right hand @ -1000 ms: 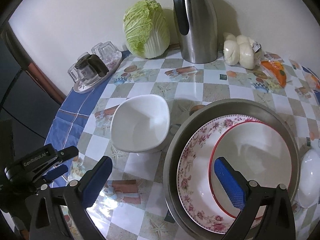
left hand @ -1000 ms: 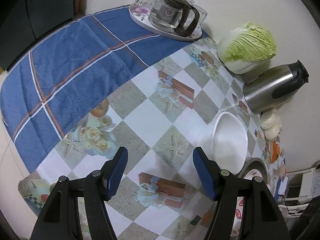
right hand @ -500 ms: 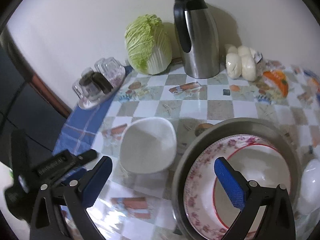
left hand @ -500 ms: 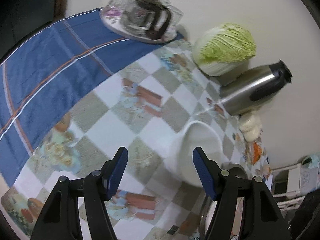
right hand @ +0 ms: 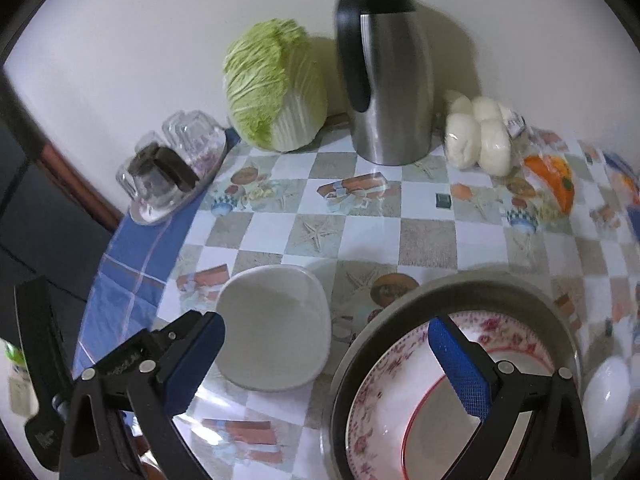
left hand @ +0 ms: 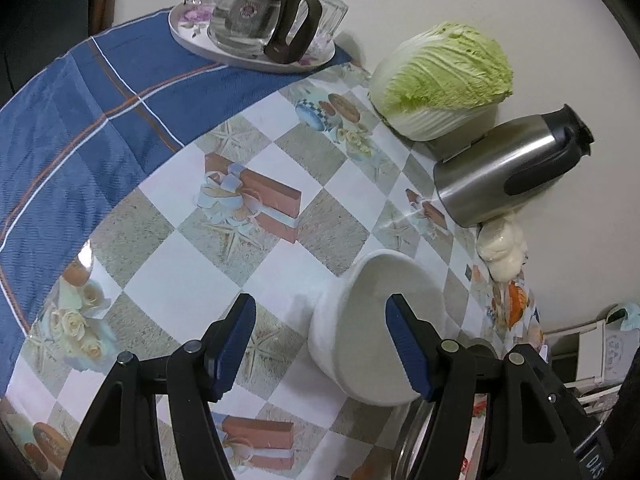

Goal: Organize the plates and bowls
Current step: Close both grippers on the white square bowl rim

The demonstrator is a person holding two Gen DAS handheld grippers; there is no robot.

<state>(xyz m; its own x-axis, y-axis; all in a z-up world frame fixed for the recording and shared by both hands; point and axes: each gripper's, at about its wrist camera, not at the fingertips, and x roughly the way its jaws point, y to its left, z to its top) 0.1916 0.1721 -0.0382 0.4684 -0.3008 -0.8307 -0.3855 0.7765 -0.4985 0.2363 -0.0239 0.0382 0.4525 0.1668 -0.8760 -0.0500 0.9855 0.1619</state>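
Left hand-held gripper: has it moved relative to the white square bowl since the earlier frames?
Yes. The left hand-held gripper has closed in on the white square bowl; its right finger now overlaps the bowl's rim, jaws open.

Both grippers open, angled down at the table

The left gripper (left hand: 320, 332) has its blue-padded jaws spread wide with nothing pinched between them. The right gripper (right hand: 326, 360) is spread wide too, pads gripping nothing, and the left one shows at the lower left of the right wrist view.

Home dining spot: patterned oilcloth table (right hand: 428, 236), napa cabbage (right hand: 272, 88), steel thermos jug (right hand: 386, 80), steamed buns (right hand: 480, 136).
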